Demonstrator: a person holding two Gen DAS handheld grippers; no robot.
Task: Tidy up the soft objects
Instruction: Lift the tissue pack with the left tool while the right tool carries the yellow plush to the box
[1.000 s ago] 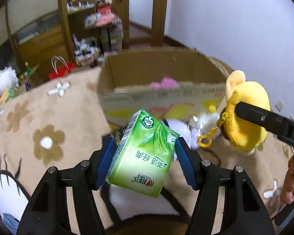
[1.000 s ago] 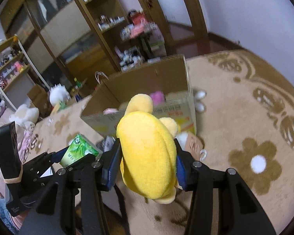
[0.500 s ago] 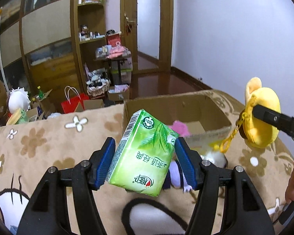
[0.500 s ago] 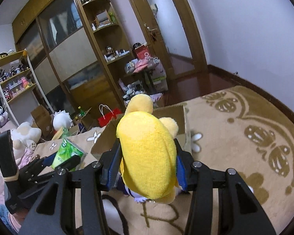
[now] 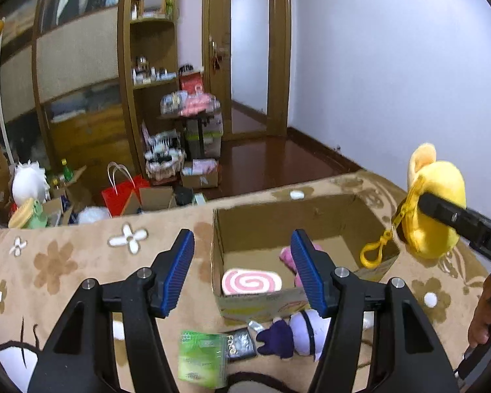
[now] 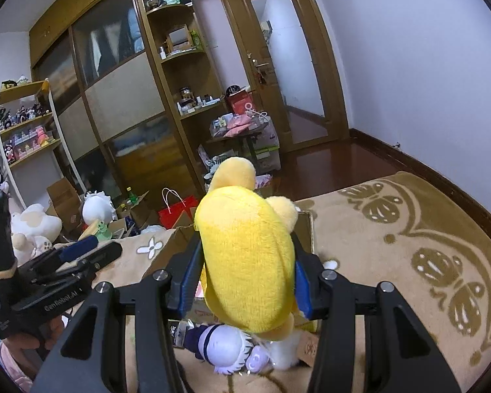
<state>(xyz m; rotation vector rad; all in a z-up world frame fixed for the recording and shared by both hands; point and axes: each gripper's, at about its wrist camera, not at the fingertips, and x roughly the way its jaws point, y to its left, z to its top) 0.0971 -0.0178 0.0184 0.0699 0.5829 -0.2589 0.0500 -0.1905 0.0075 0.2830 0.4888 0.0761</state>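
Observation:
My left gripper [image 5: 242, 270] is open and empty, raised above the blanket near the cardboard box [image 5: 262, 299]. The green tissue pack [image 5: 201, 358] lies on the blanket below it, in front of the box. The box holds a pink swirl cushion [image 5: 251, 281] and a pink soft toy [image 5: 289, 257]. My right gripper [image 6: 245, 281] is shut on a yellow plush toy [image 6: 248, 262], held up over the box's right side; the plush also shows in the left wrist view [image 5: 437, 209]. A purple-and-white plush doll [image 5: 294, 332] lies in front of the box.
A black packet [image 5: 240, 344] lies beside the tissue pack. The flower-patterned blanket [image 5: 55, 262] covers the surface. Beyond its far edge are a red bag [image 5: 122, 193], small boxes, plush toys [image 6: 32, 226] and wooden shelving [image 6: 167, 98].
My left gripper has opened and the green tissue pack has dropped onto the blanket in front of the box. Both grippers have risen. The right one still holds the yellow plush.

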